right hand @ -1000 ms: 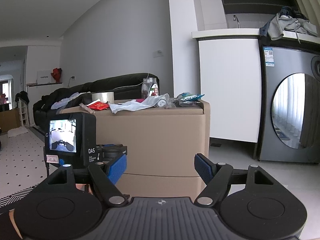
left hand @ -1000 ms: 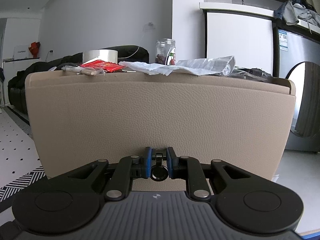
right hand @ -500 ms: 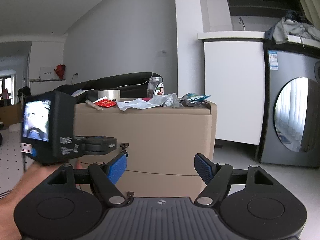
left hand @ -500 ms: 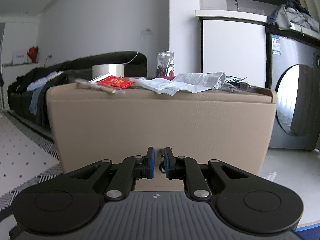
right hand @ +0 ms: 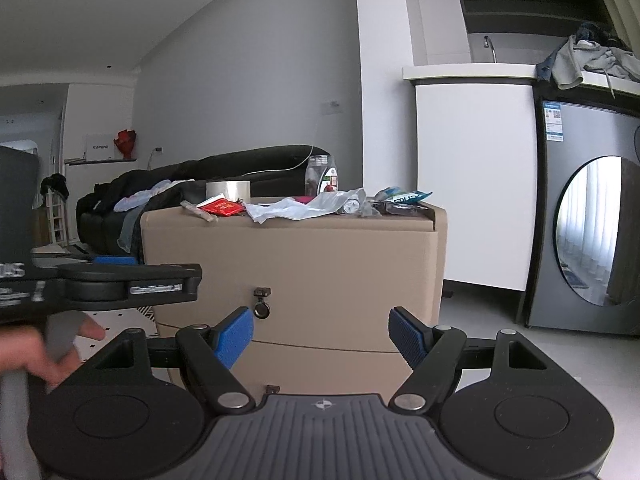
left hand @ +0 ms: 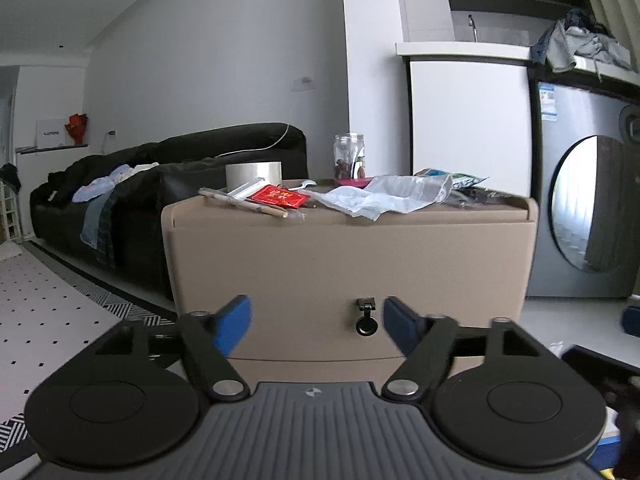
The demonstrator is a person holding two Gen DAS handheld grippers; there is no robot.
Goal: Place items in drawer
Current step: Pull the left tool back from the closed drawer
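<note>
Currently, by label:
drawer: upper drawer front of the tan leather-look cabinet (left hand: 348, 272), with a small black ring pull (left hand: 366, 322) at its lower middle; looks closed or barely out, cannot tell which.
second drawer: a seam below the pull and a second pull tab (right hand: 272, 389) low in the right view suggest one more.
items: all on the cabinet top; red flat packet (left hand: 278, 197) and paper-wrapped sticks (left hand: 244, 203) at the left edge, roll of clear tape (left hand: 253, 174) behind them, crumpled clear plastic bag (left hand: 380, 198) mid-top, glass jar (left hand: 350, 156) at the back edge, teal snack packet (right hand: 406, 197) at the right corner.
left gripper (left hand: 316, 320): blue pads spread apart, holding nothing, short of the pull and not touching it.
right gripper (right hand: 322, 334): pads spread, empty, well back from the cabinet front.
risk 1: pads slip off the ring pull, because it hangs loose and is small.
risk 2: the plastic bag overhangs the front edge; a jerky pull could drag or shake it off.
risk 3: jar tips if the cabinet gets shoved; it is tall and stands at the back edge.
risk 4: the grippers sit close side by side in the right view; they could clash when reaching.
count: 1 cabinet, 2 pulls seen, 2 grippers.
count items: 1 red packet, 1 tape roll, 1 jar, 1 plastic bag, 1 teal packet; sticks and dark clutter at the right corner uncountable.
</note>
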